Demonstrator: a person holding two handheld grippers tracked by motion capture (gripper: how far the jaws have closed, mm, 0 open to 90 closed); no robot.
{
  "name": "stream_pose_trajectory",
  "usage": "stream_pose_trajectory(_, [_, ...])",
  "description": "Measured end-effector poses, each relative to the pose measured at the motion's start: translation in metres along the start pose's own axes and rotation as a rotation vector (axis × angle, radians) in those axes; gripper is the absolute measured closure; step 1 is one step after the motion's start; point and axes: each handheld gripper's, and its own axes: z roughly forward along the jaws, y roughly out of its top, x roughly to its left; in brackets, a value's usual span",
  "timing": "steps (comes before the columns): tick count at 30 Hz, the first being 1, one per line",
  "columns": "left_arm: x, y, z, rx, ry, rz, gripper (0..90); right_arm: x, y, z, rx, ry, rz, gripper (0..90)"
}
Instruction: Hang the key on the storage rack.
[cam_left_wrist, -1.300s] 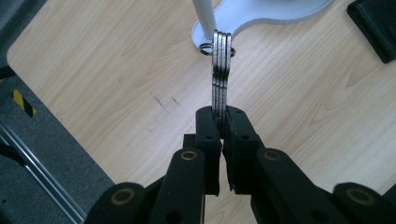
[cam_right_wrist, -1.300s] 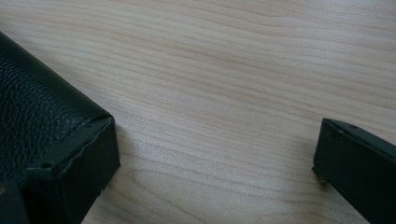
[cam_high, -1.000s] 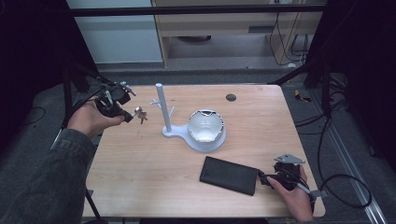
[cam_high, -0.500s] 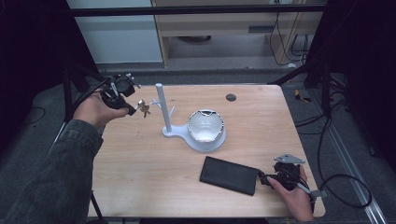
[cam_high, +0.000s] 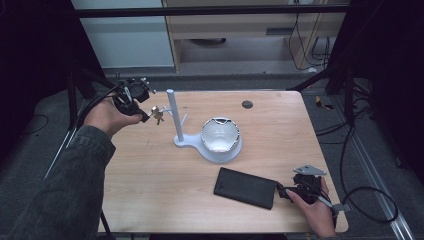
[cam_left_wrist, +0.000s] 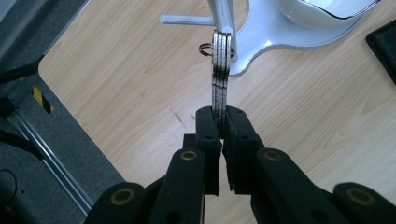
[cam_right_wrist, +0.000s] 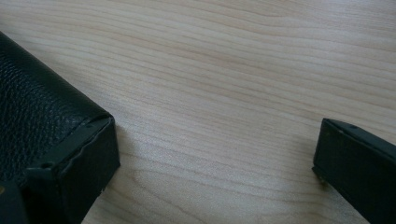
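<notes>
My left gripper (cam_high: 145, 116) is shut on a bunch of keys (cam_high: 157, 114) and holds them in the air just left of the white stand's upright post (cam_high: 172, 115). In the left gripper view the keys (cam_left_wrist: 220, 70) stick up edge-on from the closed jaws (cam_left_wrist: 223, 119), their ring close to the post (cam_left_wrist: 223, 14). A white bowl (cam_high: 220, 134) sits on the stand's base (cam_high: 186, 143). At the front right my right gripper (cam_high: 282, 191) rests open on the table, beside the end of a black leather case (cam_high: 246, 187). The case (cam_right_wrist: 32, 116) lies by that gripper's left jaw.
A small dark round disc (cam_high: 247, 104) sits in the wooden table (cam_high: 150, 190) near its far edge. The post has short side pegs (cam_high: 183, 120). Cables trail from both grippers over the table's left and right edges.
My left hand has shifted a little to the right and away from me, bringing the keys nearer the post. The right hand has stayed put.
</notes>
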Motion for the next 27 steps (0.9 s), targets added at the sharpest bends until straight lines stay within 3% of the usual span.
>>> stream_pose_trajectory(27, [0.000,0.012,0.004,0.003,-0.003,0.009,84.7,0.000,0.000,0.000,0.000,0.001,0.000,0.5])
